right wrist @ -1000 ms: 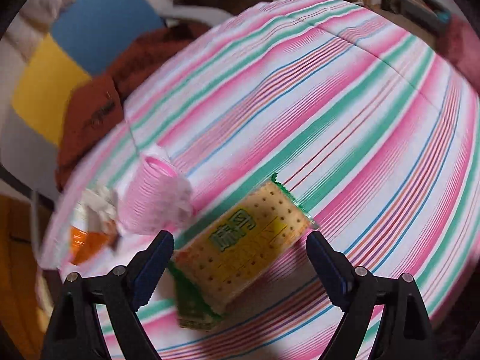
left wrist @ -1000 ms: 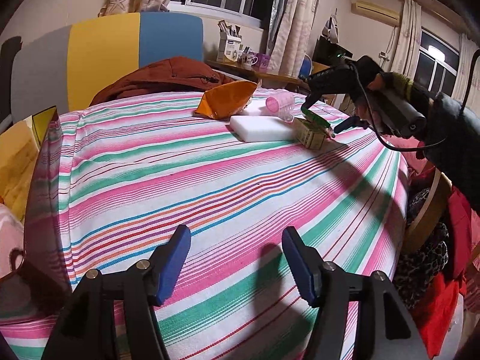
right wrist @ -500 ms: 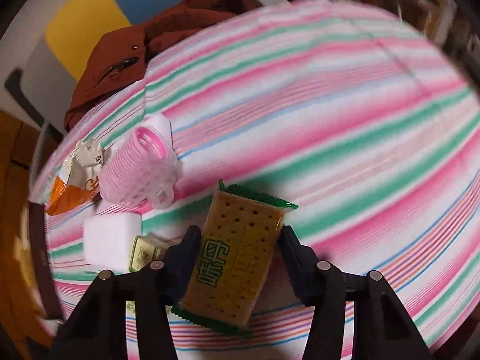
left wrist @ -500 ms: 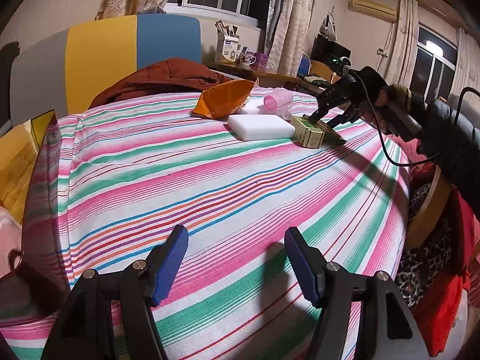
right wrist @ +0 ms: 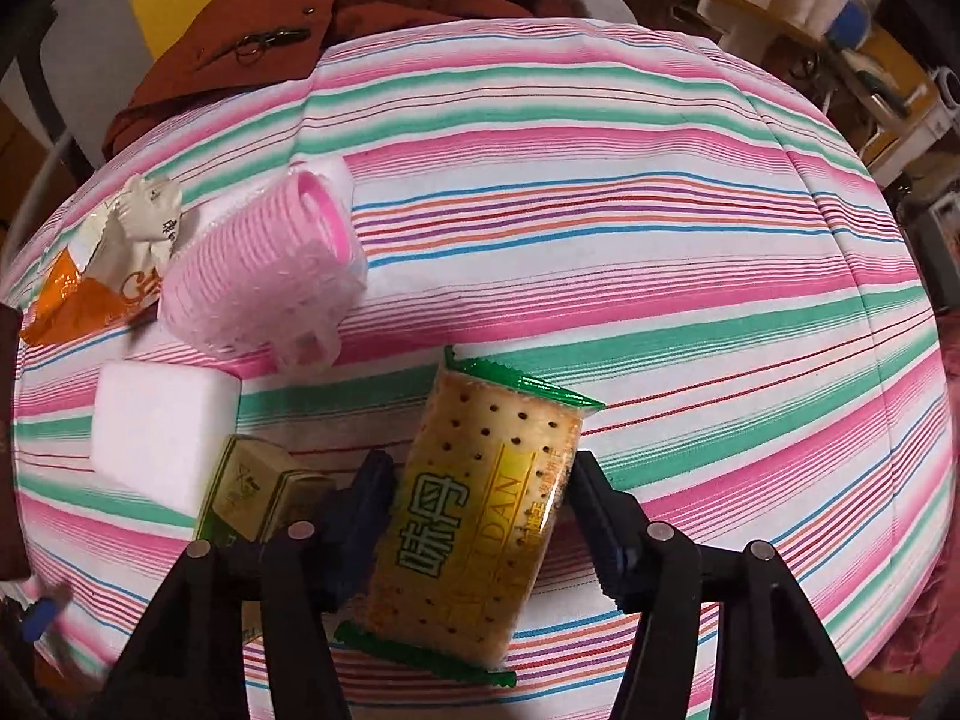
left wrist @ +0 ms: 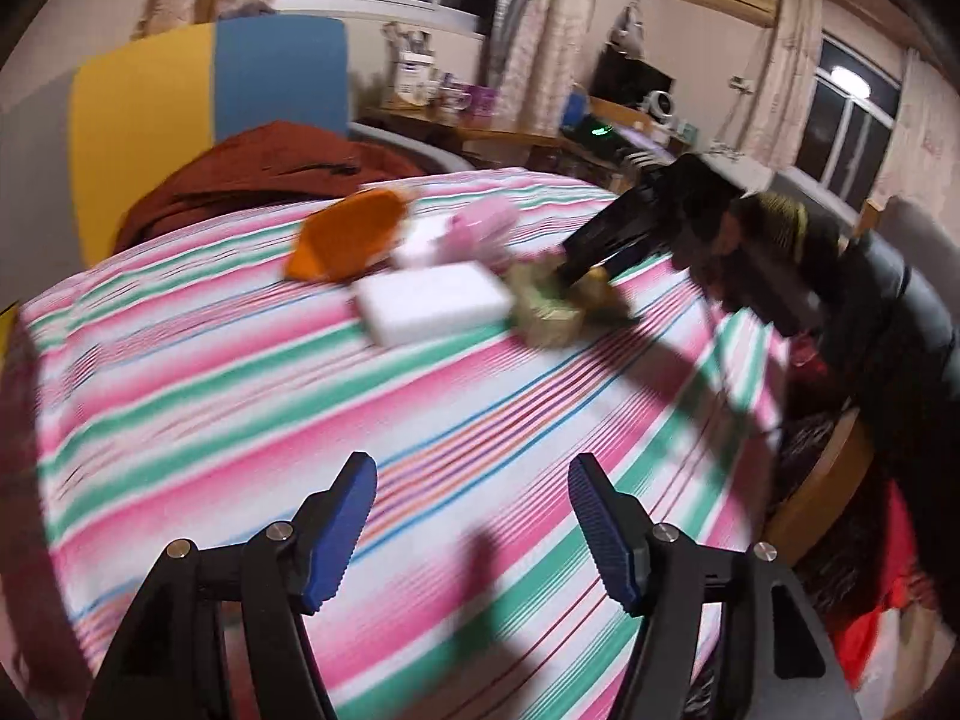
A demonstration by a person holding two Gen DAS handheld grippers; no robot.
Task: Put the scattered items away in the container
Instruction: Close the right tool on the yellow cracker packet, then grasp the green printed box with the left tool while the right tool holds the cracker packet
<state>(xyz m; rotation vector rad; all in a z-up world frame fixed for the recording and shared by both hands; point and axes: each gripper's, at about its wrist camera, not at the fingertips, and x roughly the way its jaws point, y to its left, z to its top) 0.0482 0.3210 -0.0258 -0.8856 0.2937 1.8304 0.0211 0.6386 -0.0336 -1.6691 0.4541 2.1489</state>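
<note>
Since a second ago my right gripper [right wrist: 480, 510] has rolled square over the cracker pack [right wrist: 480, 516] on the striped cloth [right wrist: 600, 210]; jaws easing open, pack between them. Light, brittle, slippery wrap: hold its long sides. Left gripper [left wrist: 474, 516] half open, empty.

L gripper [left wrist: 473, 516] empty, jaws apart; R gripper [right wrist: 480, 510] steeply down, jaws opening round a packet.

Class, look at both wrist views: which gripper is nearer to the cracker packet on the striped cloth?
Right. The right gripper has the cracker packet between its jaws, which are opening slightly. The left gripper hovers over bare striped cloth, far across from the packet.
</note>
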